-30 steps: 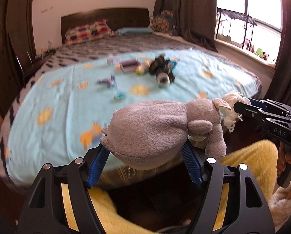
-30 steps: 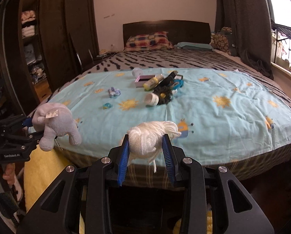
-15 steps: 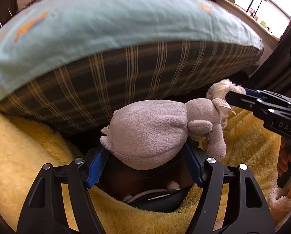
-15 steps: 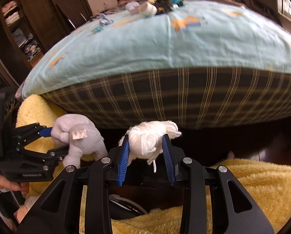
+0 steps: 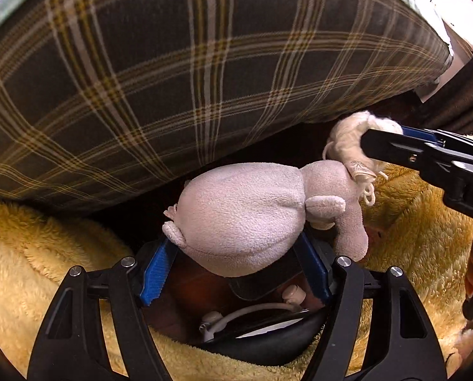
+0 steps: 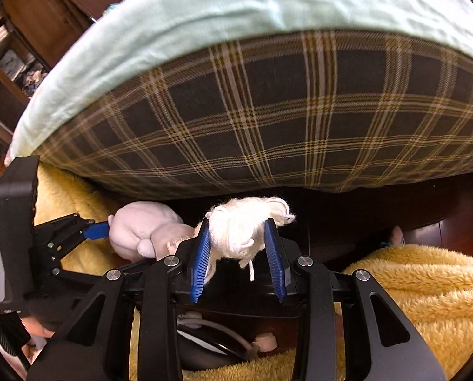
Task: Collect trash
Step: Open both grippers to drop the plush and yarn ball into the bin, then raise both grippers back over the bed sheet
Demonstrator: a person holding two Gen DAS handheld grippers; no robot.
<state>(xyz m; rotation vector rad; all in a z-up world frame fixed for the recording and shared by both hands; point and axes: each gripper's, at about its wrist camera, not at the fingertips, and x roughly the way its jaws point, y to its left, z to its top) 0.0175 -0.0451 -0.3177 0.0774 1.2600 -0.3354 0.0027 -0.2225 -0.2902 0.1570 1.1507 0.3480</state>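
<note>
While both claws point steeply down beside the bed, the grey plush toy animal (image 5: 246,219) sits pinched between the blue ribbed pads of the left gripper (image 5: 236,266), its rounded body bulging above the fingers and one limb hanging off to the right. Just beside it, touching its far end, the small ball of white yarn (image 6: 239,231) is clamped in the right gripper (image 6: 238,254), loose strands dangling between the pads. Under both lies a dark round container (image 5: 262,336) with a white cord (image 5: 246,312) across it, flanked by fluffy yellow fabric (image 5: 46,273). Behind rises the dark plaid side of the mattress (image 6: 300,120). Only the right wrist view shows the pale blue blanket (image 6: 236,9) on top and wooden shelves (image 6: 20,41) at the left; the left wrist view alone catches the toy's sewn-in label (image 5: 360,168).
</note>
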